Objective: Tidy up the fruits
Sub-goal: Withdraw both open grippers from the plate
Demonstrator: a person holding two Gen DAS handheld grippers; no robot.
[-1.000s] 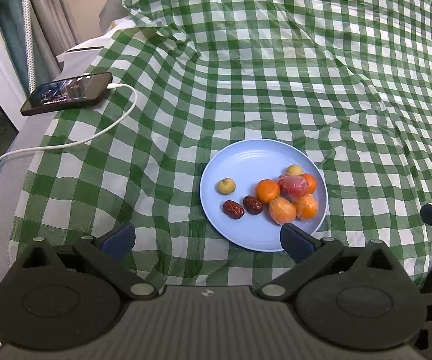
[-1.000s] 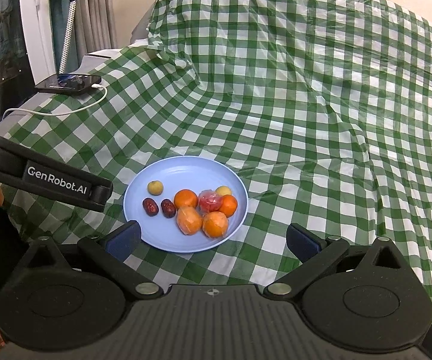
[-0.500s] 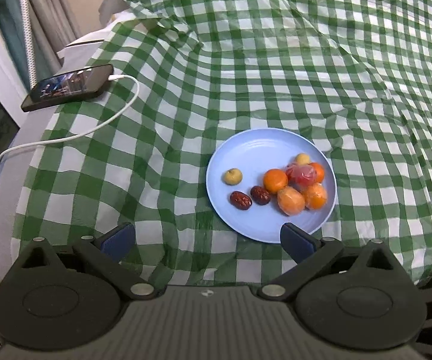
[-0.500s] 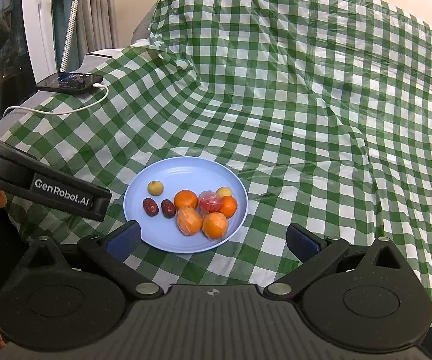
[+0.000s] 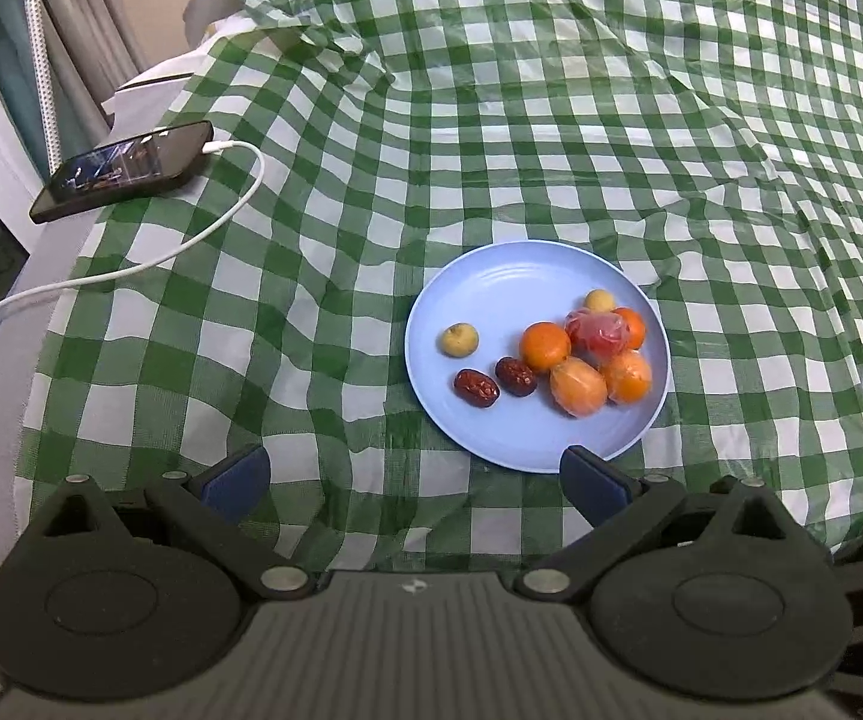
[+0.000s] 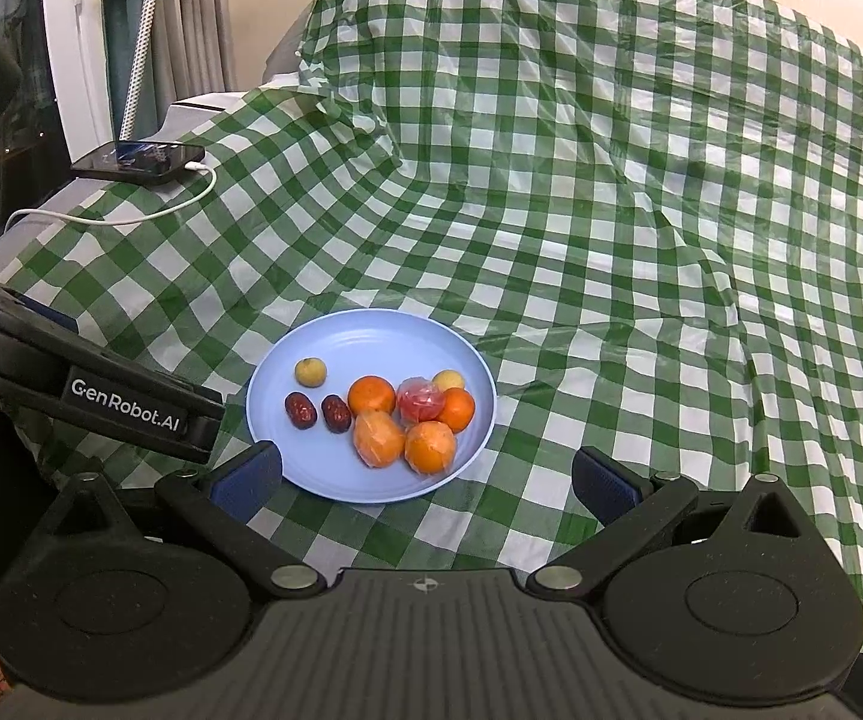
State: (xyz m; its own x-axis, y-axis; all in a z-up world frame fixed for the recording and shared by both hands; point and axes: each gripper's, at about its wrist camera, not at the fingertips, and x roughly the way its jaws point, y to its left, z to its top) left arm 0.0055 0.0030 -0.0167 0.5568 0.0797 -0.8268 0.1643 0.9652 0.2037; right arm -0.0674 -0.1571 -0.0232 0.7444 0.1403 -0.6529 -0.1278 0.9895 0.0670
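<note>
We've got a green-and-white checked cloth (image 5: 551,150) thrown over pretty much everything here. It's a thin, shiny sheet, wrinkled and creased, and it rises into a big draped hump at the back. We can't tell what's under it. Sitting on the flat part is a light blue plate (image 5: 491,300) with all the fruit on it: a small yellowish fruit (image 5: 458,340) off on its own on the left side, two dark red dates (image 5: 496,381) side by side just in front of it, and a bunched-up pile on the right of the plate — oranges (image 5: 545,346), a couple of them looking plastic-wrapped, plus a wrapped red fruit (image 5: 598,333) and another small yellowish one at the back.

Off to the left, past the cloth's edge, a dark phone (image 5: 125,171) lies on a grey surface with a white charging cable (image 5: 131,267) trailing across the cloth. Grey curtains (image 6: 197,18) and a pale wall sit behind.

Our left gripper (image 5: 413,477) hangs low just in front of the plate, spread wide with nothing between its fingers. Our right gripper (image 6: 425,474) is likewise wide apart and empty — the plate's near rim sits right between its fingertips in that view
</note>
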